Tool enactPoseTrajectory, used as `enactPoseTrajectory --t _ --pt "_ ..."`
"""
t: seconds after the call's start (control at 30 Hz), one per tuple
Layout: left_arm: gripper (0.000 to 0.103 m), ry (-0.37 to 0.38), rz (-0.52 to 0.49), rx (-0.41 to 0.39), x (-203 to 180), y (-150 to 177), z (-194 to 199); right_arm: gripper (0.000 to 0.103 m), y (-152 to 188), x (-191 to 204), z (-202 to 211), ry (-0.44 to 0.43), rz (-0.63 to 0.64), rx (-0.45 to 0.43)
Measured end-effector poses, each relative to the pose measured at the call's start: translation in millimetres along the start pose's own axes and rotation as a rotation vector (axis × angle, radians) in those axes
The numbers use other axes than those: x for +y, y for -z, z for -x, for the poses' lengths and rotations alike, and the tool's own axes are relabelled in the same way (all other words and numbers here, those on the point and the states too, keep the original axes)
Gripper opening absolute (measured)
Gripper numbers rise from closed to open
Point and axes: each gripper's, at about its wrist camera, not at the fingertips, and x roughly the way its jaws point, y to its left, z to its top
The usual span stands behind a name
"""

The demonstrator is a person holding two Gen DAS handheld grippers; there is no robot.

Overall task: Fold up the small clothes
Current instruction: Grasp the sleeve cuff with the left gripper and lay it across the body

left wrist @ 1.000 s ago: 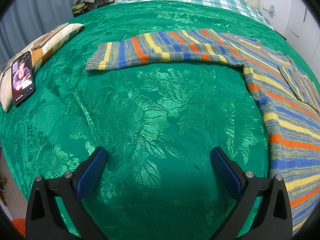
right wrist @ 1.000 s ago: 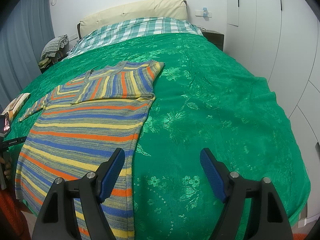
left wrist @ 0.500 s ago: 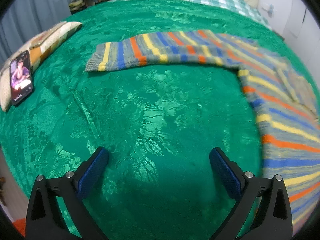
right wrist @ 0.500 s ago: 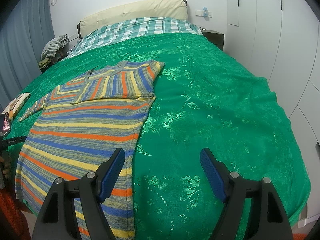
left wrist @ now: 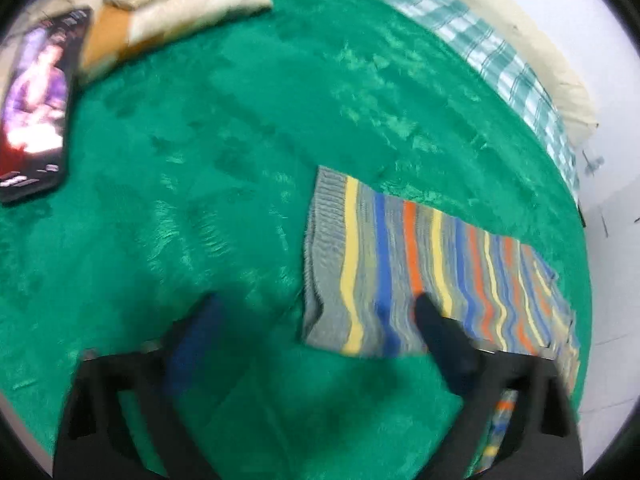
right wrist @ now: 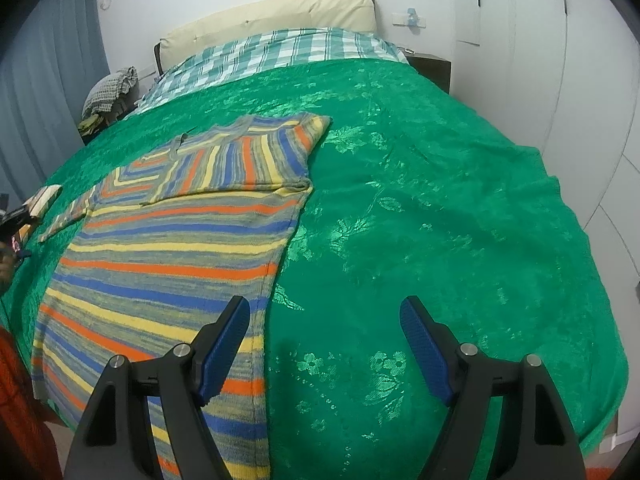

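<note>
A striped knit sweater (right wrist: 172,240) in grey, blue, yellow and orange lies flat on the green bedspread (right wrist: 440,200). One sleeve is folded across its chest (right wrist: 248,156). The other sleeve (left wrist: 420,256) stretches out sideways and ends in a grey ribbed cuff (left wrist: 324,240). My left gripper (left wrist: 316,320) hangs just over that cuff end, blurred, with its jaws closing. The sleeve's near edge lies between the fingers, and the pads are not pressing on it. My right gripper (right wrist: 324,332) stands open at the sweater's right hem edge, holding nothing.
A lit phone (left wrist: 36,108) and a beige and orange cushion (left wrist: 180,12) lie on the bed beyond the cuff. Checked bedding (right wrist: 280,56) and a cream headboard (right wrist: 272,16) are at the far end. White wardrobe doors (right wrist: 580,80) stand on the right.
The left gripper has swept across to the sleeve's cuff and rolled. Its jaws have narrowed, and the cuff end now lies between its fingers. The right gripper has not moved.
</note>
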Motion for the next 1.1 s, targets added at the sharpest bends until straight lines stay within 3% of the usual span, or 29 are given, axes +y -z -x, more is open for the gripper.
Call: enactPoseTrajectory --t 0.03,0.07,0.13,0.2,0.33,0.47,0.6,0.67,0.73,0.77,0.8,0.97,1.1 --pt "0.04 0.004 -0.02 0.015 -4.8 -1.9 -4.5 0.077 0.5 0.3 -0.7 0.001 0.001 0.003" --pt "0.002 0.005 -0.06 0.031 -14.4 -4.9 -7.7 0.077 0.7 0.7 -1.4 0.002 0.001 0.006" --pt "0.002 0.001 -0.127 0.013 -37.6 -9.7 2.6 0.077 0.9 0.9 -3.0 0.006 0.004 0.01" --pt "0.002 0.013 -0.248 -0.067 -79.4 -10.7 31.8 0.077 0.7 1.8 -2.9 0.002 0.009 0.009" --pt "0.002 0.065 -0.534 -0.197 -185.4 5.1 86.8 0.077 -0.7 2.4 -3.1 -0.02 0.008 0.005" --pt "0.002 0.131 -0.813 -0.258 -297.5 62.6 106.8 0.077 -2.4 1.5 -3.5 -0.039 -0.006 0.004" --pt "0.003 0.156 -0.975 -0.236 -365.6 132.0 74.7 0.077 -2.8 0.3 2.8 -0.035 -0.012 -0.015" --pt "0.009 0.175 -1.035 -0.189 -383.2 168.7 48.2 0.077 -2.4 -1.1 4.1 -0.03 -0.014 -0.019" --pt "0.038 0.157 -1.08 -0.12 -391.3 198.8 28.0 0.077 -1.8 -3.1 4.7 -0.023 -0.021 -0.018" --pt "0.062 0.123 -1.095 -0.089 -393.1 219.2 17.8 0.077 -1.6 -4.2 4.9 -0.021 -0.026 -0.017" --pt "0.07 0.121 -1.104 -0.083 -388.1 231.8 15.4 0.077 -1.9 -6.0 5.2 -0.02 -0.034 -0.019" --pt "0.077 0.166 -1.106 -0.029 -326.6 269.1 33.5 0.077 -4.1 -11.5 6.6 -0.04 -0.065 -0.024" --pt "0.089 0.154 -0.968 -0.021 -251.4 250.3 51.4 0.077 -6.4 -11.0 2.5 -0.064 -0.071 -0.011"
